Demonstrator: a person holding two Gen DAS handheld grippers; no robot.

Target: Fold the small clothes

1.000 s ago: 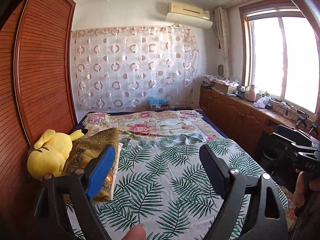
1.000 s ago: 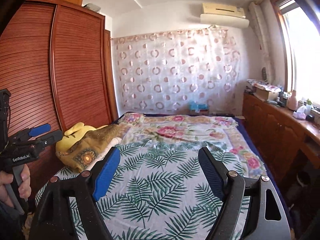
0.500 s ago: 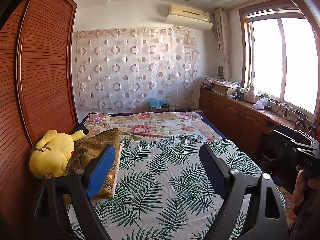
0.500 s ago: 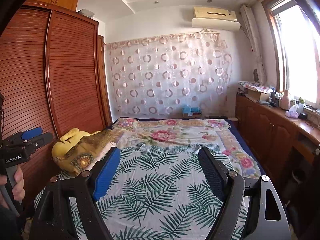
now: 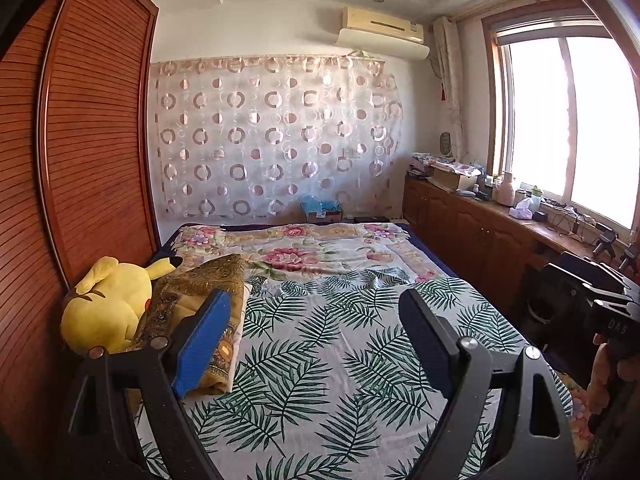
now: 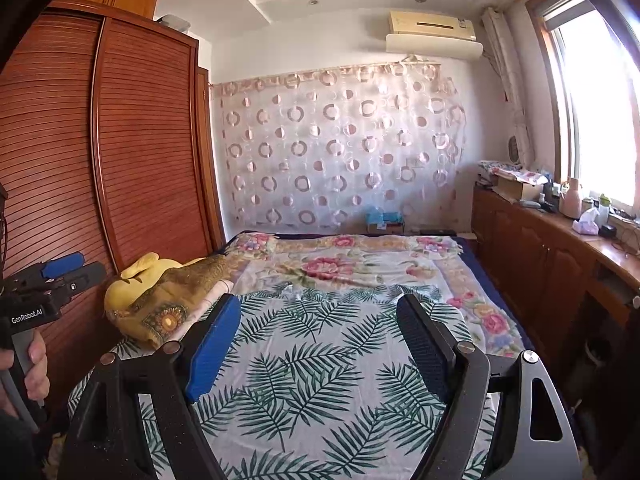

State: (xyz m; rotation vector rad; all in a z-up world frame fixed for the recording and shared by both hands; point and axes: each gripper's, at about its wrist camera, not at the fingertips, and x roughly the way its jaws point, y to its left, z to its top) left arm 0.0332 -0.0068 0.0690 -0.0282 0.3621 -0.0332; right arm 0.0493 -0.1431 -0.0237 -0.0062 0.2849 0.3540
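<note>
No small garment shows on the bed in either view. My left gripper is open and empty, held above the near end of the bed's palm-leaf sheet. My right gripper is open and empty too, over the same sheet. The left gripper also shows at the left edge of the right wrist view, and the right gripper's body shows at the right edge of the left wrist view.
A yellow plush toy and a gold patterned cushion lie at the bed's left edge by the wooden wardrobe. A floral blanket covers the far half. A low wooden cabinet with clutter runs under the window.
Both grippers have risen and tilted up slightly, so the room sits lower in each view. Both stay open and empty. A fingertip at the bottom of the left wrist view is gone.
</note>
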